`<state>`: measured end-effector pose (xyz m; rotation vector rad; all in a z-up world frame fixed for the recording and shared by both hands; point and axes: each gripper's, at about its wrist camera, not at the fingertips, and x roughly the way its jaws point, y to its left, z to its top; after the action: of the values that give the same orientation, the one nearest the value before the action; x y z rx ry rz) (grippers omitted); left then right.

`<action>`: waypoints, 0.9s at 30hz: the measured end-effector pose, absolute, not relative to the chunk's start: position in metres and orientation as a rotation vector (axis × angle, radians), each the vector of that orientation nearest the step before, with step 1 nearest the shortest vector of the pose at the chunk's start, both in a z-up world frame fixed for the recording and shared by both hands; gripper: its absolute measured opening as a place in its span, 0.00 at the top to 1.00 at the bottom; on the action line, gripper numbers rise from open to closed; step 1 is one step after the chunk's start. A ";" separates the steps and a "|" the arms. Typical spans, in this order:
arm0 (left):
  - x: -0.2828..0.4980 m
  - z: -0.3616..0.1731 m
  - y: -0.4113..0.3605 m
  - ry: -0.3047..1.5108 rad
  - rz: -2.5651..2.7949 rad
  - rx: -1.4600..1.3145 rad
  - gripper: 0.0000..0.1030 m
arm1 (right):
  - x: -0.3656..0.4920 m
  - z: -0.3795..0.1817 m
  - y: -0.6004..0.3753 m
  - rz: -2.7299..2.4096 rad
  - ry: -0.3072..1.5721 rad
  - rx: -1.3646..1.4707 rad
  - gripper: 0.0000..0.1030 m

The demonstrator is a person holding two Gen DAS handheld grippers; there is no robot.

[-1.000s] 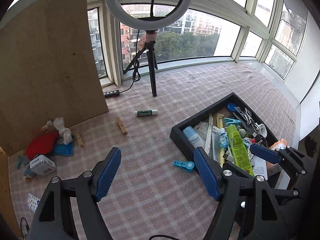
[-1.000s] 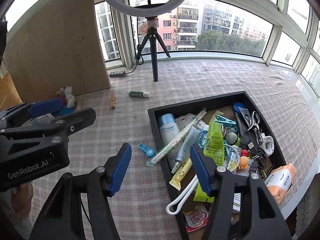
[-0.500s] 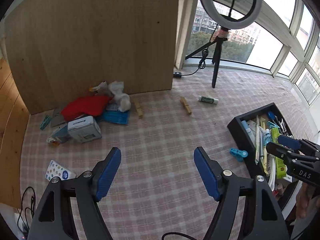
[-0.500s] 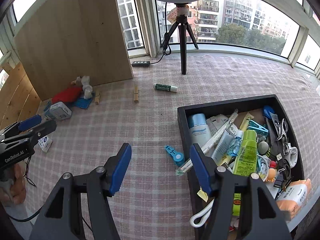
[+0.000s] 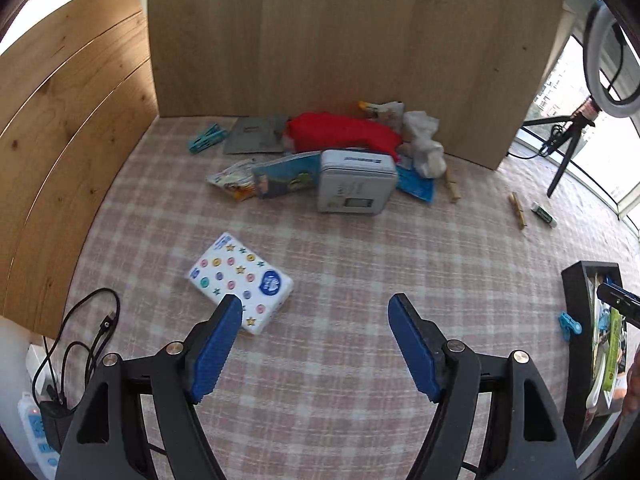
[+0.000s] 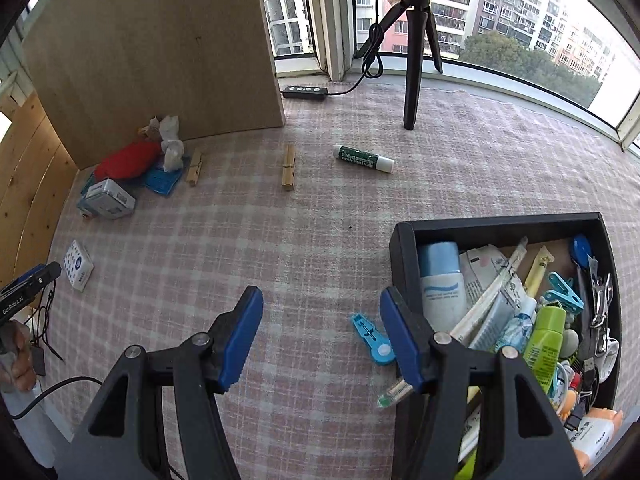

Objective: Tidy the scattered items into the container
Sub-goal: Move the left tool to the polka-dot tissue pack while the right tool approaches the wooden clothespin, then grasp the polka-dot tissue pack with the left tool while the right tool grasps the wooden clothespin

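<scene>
1. Left gripper (image 5: 316, 344): jaws spread wide, nothing between the blue pads; it hangs over bare checked cloth (image 5: 340, 380).
2. Patterned white pack (image 5: 241, 282) (dots and stars, blue badge) lies flat just ahead of the left finger tip; its near corner is hidden behind that pad. Contact cannot be judged.
3. Farther ahead of the left gripper, against the wooden board (image 5: 340, 40): a heap with a grey tin box (image 5: 356, 188), red cloth (image 5: 344, 132), a blue picture booklet (image 5: 286, 178), crumpled white tissue (image 5: 424, 144) and a teal clip (image 5: 208, 138) off to the heap's left.
4. Ahead-right of the left gripper: two wooden clothespins (image 5: 518, 210) and a green-and-white tube (image 5: 544, 214), well apart from the heap.
5. Right gripper (image 6: 322, 340): jaws also spread, holding nothing, over the cloth.
6. Black container (image 6: 404, 248) sits directly right of the right gripper, its near-left corner just behind the right finger. It is crowded with bottles, tubes, clips and cables.
7. Blue clip (image 6: 372, 340) lies on the cloth just inside the right finger, beside the container's left wall, outside it. A small green-and-white item (image 6: 394, 394) lies below it, partly hidden; identity unclear.
8. Ring-light tripod (image 6: 416, 40) stands far ahead of the right gripper.
</scene>
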<state>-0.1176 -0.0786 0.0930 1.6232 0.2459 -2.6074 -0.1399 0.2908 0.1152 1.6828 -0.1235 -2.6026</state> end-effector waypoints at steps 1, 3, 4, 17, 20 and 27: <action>-0.119 0.090 -0.086 0.274 -2.585 1.628 0.28 | -0.147 0.114 0.288 -2.603 -0.121 1.683 0.42; -0.122 0.083 -0.097 0.322 -2.550 1.638 0.28 | -0.160 0.109 0.282 -2.598 -0.115 1.688 0.42; -0.123 0.080 -0.101 0.339 -2.529 1.641 0.28 | -0.167 0.107 0.279 -2.595 -0.114 1.694 0.42; -0.158 0.031 -0.120 0.448 -2.313 1.717 0.28 | -0.245 0.064 0.245 -2.517 -0.109 1.781 0.42; -0.167 0.024 -0.124 0.487 -2.272 1.714 0.28 | -0.262 0.054 0.243 -2.510 -0.118 1.808 0.42; -0.177 0.010 -0.124 0.482 -2.224 1.719 0.32 | -0.291 0.034 0.250 -2.502 -0.152 1.887 0.42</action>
<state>-0.1771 -0.1238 0.0101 1.7192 0.4825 -2.2239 -0.2907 0.2503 0.0342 1.8870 -0.1517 -2.5018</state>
